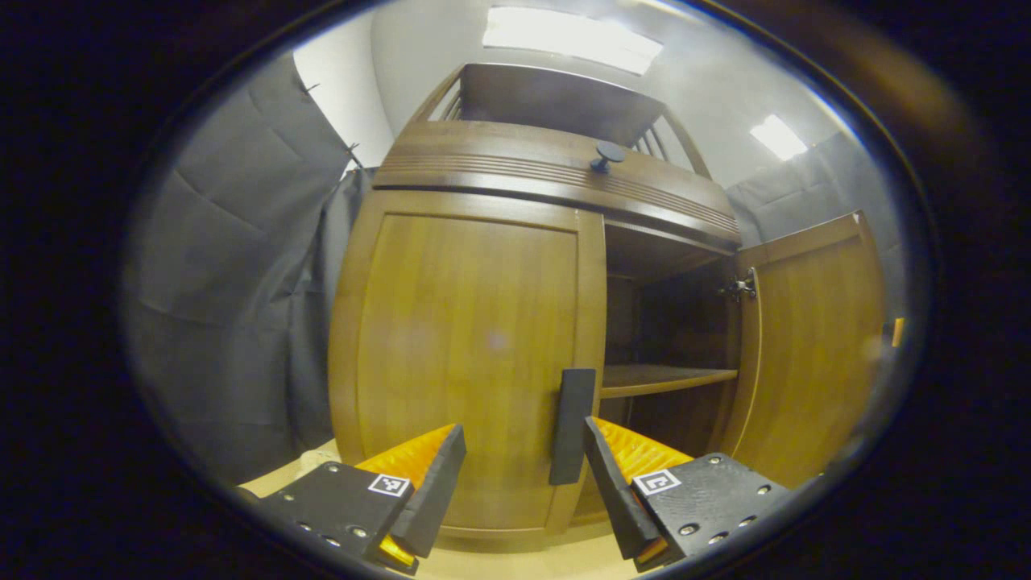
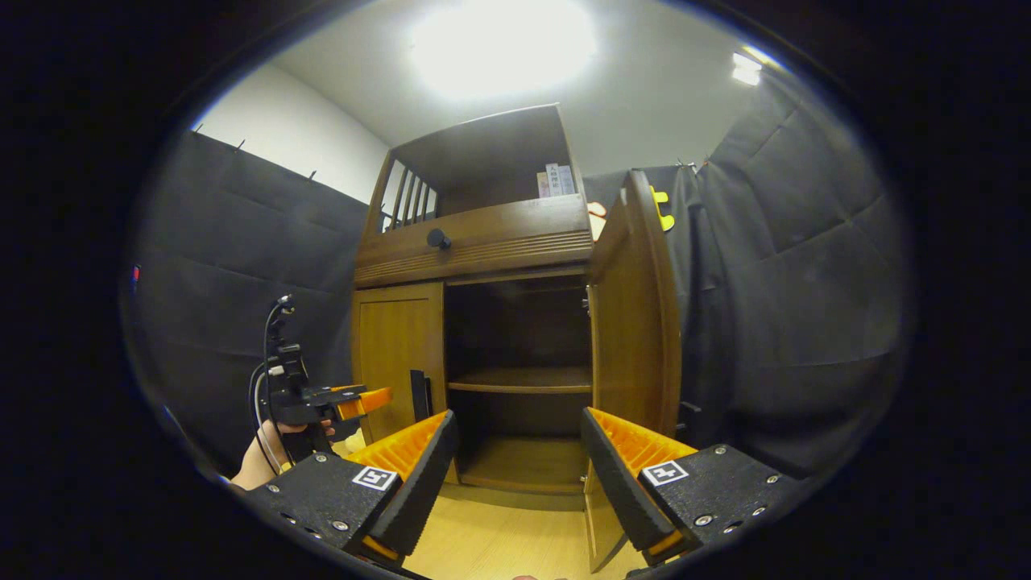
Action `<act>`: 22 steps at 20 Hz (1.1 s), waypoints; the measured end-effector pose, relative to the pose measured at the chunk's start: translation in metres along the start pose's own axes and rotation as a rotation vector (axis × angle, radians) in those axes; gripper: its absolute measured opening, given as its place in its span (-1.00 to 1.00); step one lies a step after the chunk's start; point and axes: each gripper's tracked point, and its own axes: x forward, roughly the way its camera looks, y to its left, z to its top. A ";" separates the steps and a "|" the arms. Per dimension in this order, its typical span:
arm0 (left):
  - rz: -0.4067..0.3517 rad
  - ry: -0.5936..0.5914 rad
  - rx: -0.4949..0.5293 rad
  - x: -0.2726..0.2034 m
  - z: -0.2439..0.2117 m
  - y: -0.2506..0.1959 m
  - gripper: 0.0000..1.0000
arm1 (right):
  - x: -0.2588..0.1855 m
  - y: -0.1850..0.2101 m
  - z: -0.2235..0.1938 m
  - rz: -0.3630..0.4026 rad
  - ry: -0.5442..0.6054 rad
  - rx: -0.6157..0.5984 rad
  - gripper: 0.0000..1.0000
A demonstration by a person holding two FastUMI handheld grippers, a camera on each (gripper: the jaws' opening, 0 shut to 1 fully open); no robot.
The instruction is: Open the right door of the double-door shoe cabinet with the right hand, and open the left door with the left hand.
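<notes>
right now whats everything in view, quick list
shoe cabinet: 1, brown wood, centre of booth
right door: 1, brown, swung open
left door: 1, brown, closed
door handle: 1, black, left door's inner edge
knob: 1, dark, on upper panel
inner shelf: 1, brown, inside
books: a few, pale, top compartment
floor: pale wood
left gripper: 1, black and orange, open before the handle
right gripper: 1, black and orange, open
hand: 1, holding left gripper

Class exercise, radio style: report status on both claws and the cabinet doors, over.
Both claws open, holding nothing. Right door swung open; left door shut. Left claw at its handle, not gripping. Nothing in the way.
</notes>
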 end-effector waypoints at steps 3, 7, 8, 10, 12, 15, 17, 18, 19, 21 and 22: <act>-0.018 0.028 0.011 0.001 -0.001 0.001 0.56 | 0.004 -0.005 -0.006 -0.014 0.022 -0.039 0.89; -0.016 0.060 0.043 0.004 -0.008 -0.002 0.56 | 0.007 -0.001 -0.012 0.010 0.050 -0.062 0.82; -0.008 0.065 0.049 0.003 -0.010 -0.002 0.80 | 0.008 -0.001 -0.013 0.013 0.054 -0.066 0.89; 0.012 0.064 0.050 0.003 -0.011 0.001 0.80 | 0.009 0.000 -0.016 0.020 0.067 -0.069 0.90; 0.019 0.075 0.055 0.004 -0.010 0.001 0.63 | 0.009 0.001 -0.017 0.030 0.069 -0.062 0.90; 0.034 0.062 0.060 0.004 0.002 -0.005 0.13 | 0.009 0.003 -0.018 0.039 0.068 -0.048 0.90; 0.058 0.061 0.069 0.005 -0.001 -0.013 -0.15 | 0.009 0.004 -0.019 0.040 0.071 -0.037 0.90; 0.073 0.062 0.092 0.009 -0.006 -0.015 -0.27 | 0.010 0.004 -0.021 0.038 0.074 -0.029 0.84; 0.081 0.072 0.121 0.011 -0.008 -0.013 -0.40 | 0.010 0.004 -0.021 0.033 0.075 -0.019 0.90; 0.069 0.071 0.119 0.009 -0.007 -0.006 -0.64 | 0.010 0.004 -0.023 0.028 0.084 0.012 0.90; 0.049 0.068 0.101 0.009 -0.008 -0.007 -0.50 | 0.010 0.005 -0.025 0.027 0.091 0.031 0.90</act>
